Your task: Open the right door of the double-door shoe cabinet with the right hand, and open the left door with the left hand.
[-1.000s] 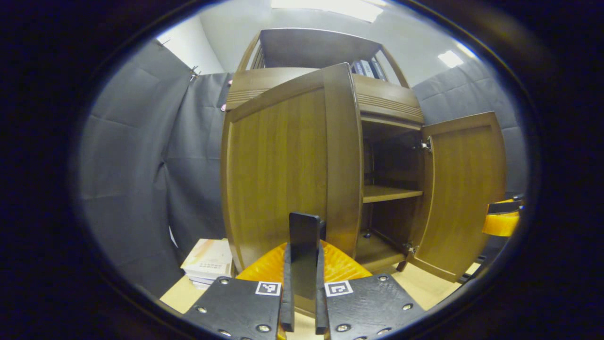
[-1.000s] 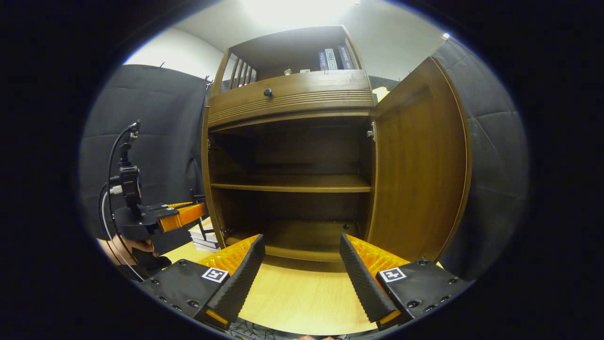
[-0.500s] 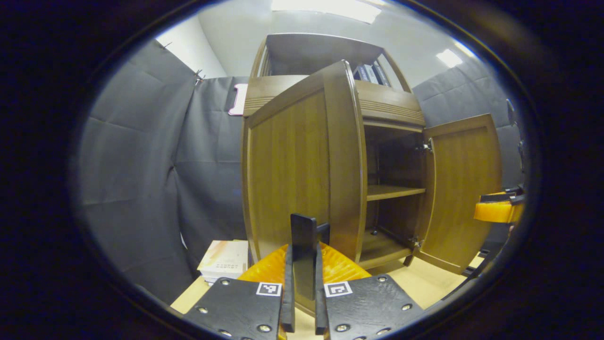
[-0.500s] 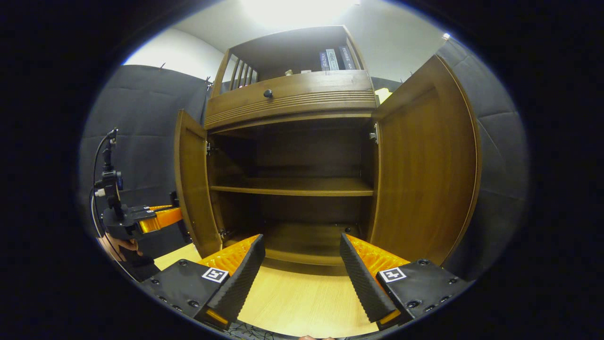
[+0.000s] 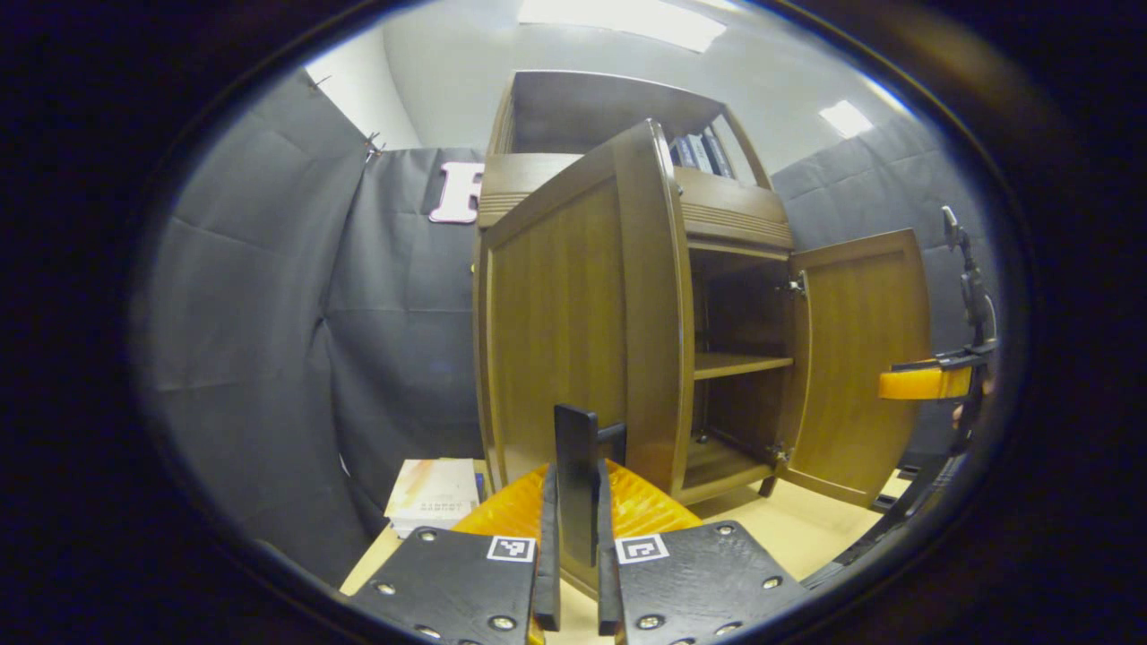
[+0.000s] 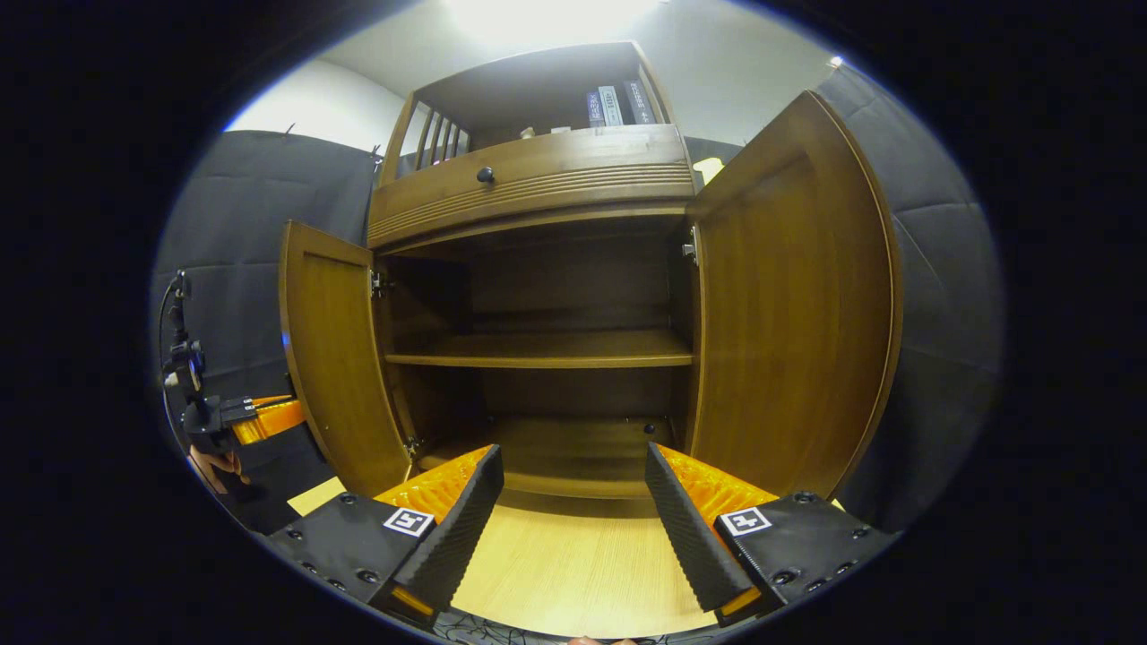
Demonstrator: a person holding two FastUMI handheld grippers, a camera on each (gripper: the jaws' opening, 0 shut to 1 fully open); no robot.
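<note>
Between the left tongs (image 5: 573,573), seemingly the left door's handle (image 5: 574,475)

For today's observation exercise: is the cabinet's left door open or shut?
Open. The left door stands swung out from the cabinet, with both shelves visible inside.

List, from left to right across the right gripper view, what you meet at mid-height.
Left tongs held by a hand → open left door → cabinet shelf → open right door → booth wall.
</note>
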